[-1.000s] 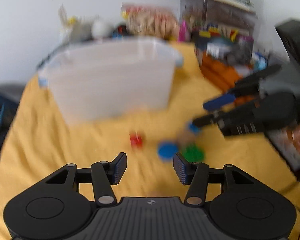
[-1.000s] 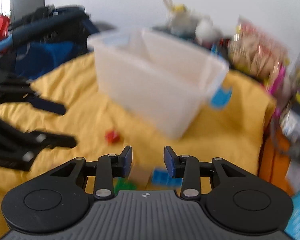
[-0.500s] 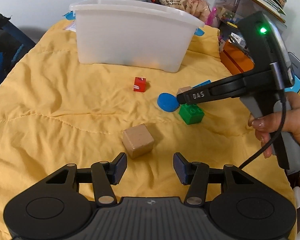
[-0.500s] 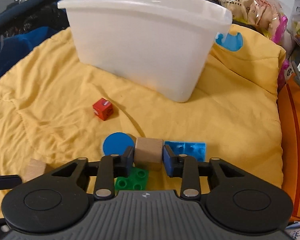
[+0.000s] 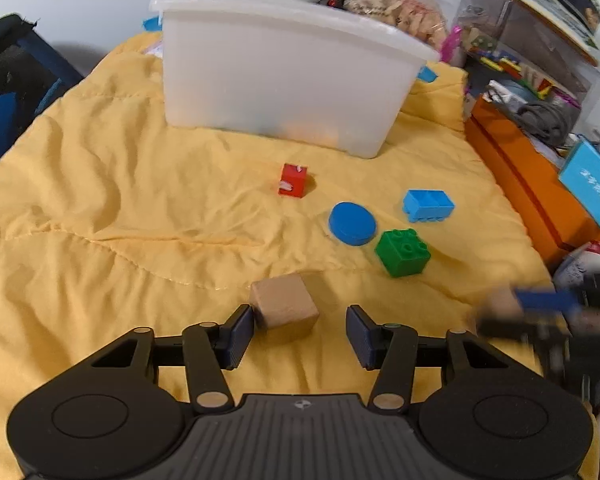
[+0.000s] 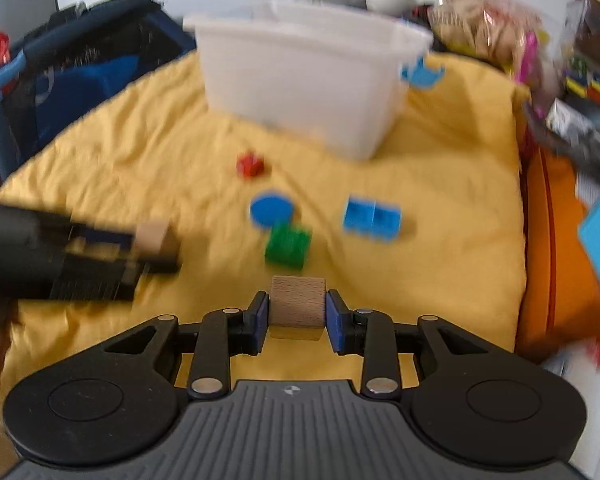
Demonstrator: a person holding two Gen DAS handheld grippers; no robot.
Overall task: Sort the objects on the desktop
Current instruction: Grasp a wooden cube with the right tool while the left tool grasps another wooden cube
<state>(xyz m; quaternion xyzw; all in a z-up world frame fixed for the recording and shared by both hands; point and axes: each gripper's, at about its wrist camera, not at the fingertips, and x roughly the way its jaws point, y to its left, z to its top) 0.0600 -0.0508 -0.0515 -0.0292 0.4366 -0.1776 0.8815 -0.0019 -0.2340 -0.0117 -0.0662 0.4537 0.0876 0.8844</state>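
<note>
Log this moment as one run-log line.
left gripper: closing around wooden cube | right gripper: shut on second wooden cube | white bin: ahead

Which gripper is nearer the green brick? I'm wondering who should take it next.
Right, though narrowly. The right gripper, shut on a wooden cube, is just below the green brick. The left gripper is closing around another cube, farther off.

You are in a home, in a room full of toys. A yellow blanket covers the place where you work. Behind it sit a bag of snacks, stacked books and drawers of small toys.
</note>
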